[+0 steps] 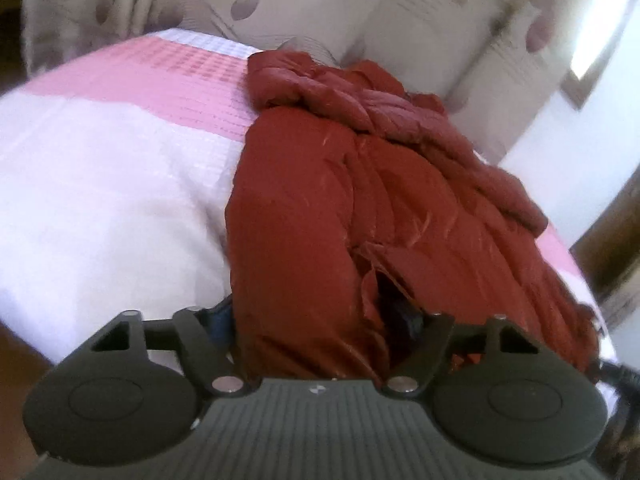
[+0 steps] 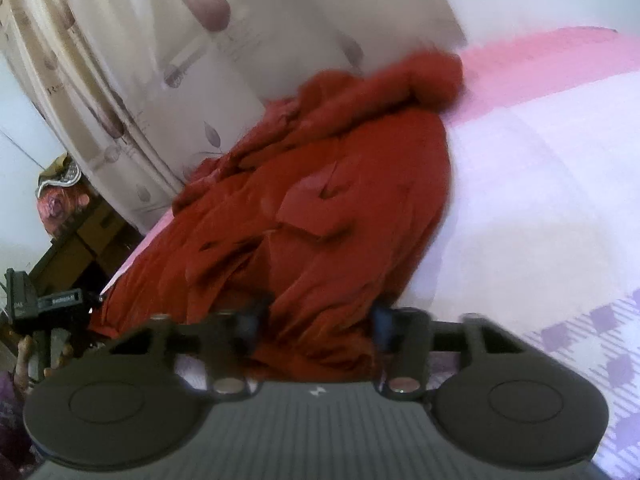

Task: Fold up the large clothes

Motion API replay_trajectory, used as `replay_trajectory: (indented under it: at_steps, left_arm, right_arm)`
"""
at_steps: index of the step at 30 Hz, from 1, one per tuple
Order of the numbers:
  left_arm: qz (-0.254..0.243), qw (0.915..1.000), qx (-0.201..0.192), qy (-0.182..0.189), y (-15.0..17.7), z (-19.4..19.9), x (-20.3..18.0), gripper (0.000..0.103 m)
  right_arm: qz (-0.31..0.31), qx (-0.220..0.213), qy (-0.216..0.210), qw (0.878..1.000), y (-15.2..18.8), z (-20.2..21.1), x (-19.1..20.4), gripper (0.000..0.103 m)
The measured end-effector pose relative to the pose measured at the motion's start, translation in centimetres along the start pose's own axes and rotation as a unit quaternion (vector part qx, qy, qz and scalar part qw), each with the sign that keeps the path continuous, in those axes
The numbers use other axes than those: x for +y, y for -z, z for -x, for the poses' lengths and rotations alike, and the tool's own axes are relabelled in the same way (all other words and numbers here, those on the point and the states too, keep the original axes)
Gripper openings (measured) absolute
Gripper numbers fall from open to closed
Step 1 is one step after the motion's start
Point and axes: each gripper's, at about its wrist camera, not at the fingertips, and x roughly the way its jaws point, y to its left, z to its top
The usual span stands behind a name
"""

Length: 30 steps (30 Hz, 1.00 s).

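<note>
A large red padded jacket (image 1: 360, 184) lies lengthwise on the bed, its rumpled hood end toward the curtain. Its near hem fills the space between the wide-apart fingers of my left gripper (image 1: 320, 320); the fingertips are hidden by the cloth, so I cannot tell if they pinch it. In the right wrist view the same jacket (image 2: 320, 208) bulges up from the bed, with a pocket flap on top. Its near edge sits between the fingers of my right gripper (image 2: 316, 320), which stand wide apart with cloth between them.
The bed has a white, pink and lilac checked cover (image 1: 100, 168), also in the right wrist view (image 2: 540, 184). A patterned beige curtain (image 1: 304, 8) hangs behind it. Dark wooden furniture with clutter (image 2: 64, 240) stands at the left of the bed.
</note>
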Motion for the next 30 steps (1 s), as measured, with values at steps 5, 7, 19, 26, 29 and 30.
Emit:
replay_trajectory:
  at_steps: [5,7,19,26,29,30]
  left_arm:
    - [0.015,0.9978,0.015,0.062,-0.4,1.0,1.8,0.035]
    - [-0.005,0.9983,0.022,0.053,-0.1,0.8,1.5,0.040]
    - [-0.009,0.9985,-0.003,0.053,0.8,-0.2,-1.1,0.025]
    - [-0.003,0.9971,-0.025,0.072,1.3,3.5,-2.4,0.021]
    - [0.013,0.9957,-0.032,0.086,2.3,5.7,-2.5,0.021]
    - [0.017,0.9954,-0.034,0.088,2.5,6.3,-2.5,0.021]
  right_arm:
    - [-0.008,0.001,-0.005,1.000,-0.4,0.8,-0.7,0.027]
    - [-0.028,0.018,-0.020,0.999,-0.5,0.8,-1.5,0.031]
    - [-0.061,0.005,-0.029,0.998,0.0,-0.3,-1.4,0.022]
    - [-0.093,-0.020,-0.074,0.993,0.3,3.5,-0.9,0.017]
    - [-0.114,-0.026,-0.098,0.988,0.8,5.7,-0.6,0.017]
    - [-0.120,-0.028,-0.105,0.987,1.1,6.3,-0.5,0.017]
